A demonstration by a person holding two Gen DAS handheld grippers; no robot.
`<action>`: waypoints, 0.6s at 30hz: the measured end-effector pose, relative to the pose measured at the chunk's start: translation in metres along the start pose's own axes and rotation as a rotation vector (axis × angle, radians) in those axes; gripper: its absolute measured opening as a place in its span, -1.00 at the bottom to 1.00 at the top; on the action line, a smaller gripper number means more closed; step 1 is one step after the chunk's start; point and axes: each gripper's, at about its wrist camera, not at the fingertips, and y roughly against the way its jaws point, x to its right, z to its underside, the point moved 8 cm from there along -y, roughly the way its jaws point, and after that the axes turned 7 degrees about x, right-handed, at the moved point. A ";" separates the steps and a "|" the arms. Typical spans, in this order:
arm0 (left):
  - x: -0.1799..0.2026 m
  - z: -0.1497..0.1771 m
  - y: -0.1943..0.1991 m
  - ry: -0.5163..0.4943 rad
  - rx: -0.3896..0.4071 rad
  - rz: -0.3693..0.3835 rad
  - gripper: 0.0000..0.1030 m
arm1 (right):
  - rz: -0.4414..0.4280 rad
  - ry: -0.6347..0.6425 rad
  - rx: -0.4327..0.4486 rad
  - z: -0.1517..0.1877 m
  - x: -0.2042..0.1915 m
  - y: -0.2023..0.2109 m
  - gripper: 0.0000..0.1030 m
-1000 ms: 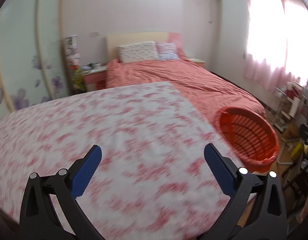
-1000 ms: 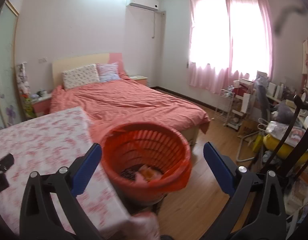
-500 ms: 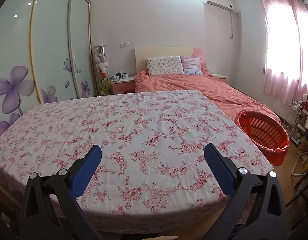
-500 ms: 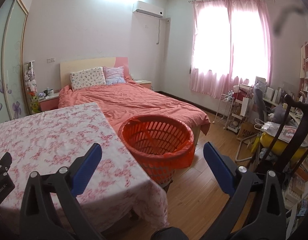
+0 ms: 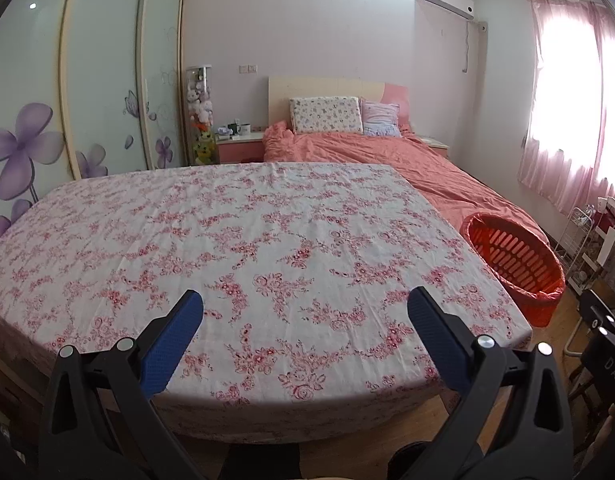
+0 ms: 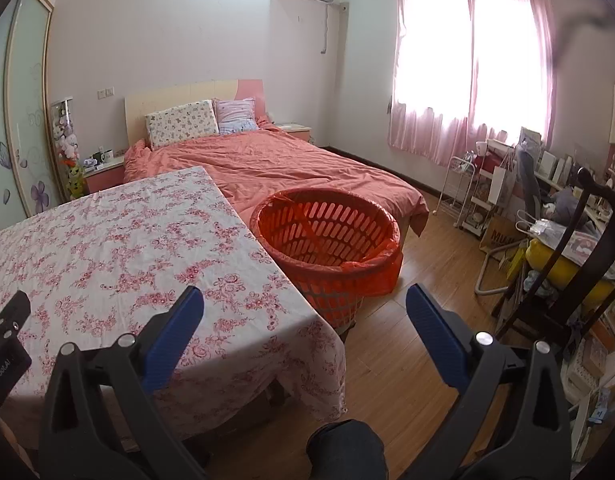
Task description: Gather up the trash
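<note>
An orange slatted basket [image 6: 327, 236] lined with an orange bag stands on the floor at the right end of the table; it also shows in the left wrist view [image 5: 515, 260]. Its inside bottom is hidden from here. A table with a pink floral cloth [image 5: 247, 240] fills the left wrist view and shows no trash on it. My left gripper [image 5: 305, 312] is open and empty, held back above the table's near edge. My right gripper [image 6: 305, 312] is open and empty, held above the table's near right corner [image 6: 307, 320] and the wooden floor.
A bed with a salmon cover [image 6: 275, 160] lies behind the table and basket. Glass wardrobe doors [image 5: 99, 80] are at the left. A cluttered desk, a dark chair [image 6: 579, 264] and a white rack [image 6: 463, 188] stand at the right under a pink-curtained window.
Both grippers have pulled back and up from the table and basket, so the whole table and room show now. Both stayed open and empty.
</note>
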 end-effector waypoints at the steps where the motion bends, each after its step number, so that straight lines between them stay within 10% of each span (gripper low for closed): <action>1: 0.000 0.000 0.000 0.001 -0.002 0.000 0.96 | 0.001 -0.001 0.000 0.000 0.000 0.000 0.92; 18: 0.006 -0.004 0.006 -0.011 0.008 -0.004 0.96 | -0.020 0.000 -0.003 -0.002 0.000 0.000 0.92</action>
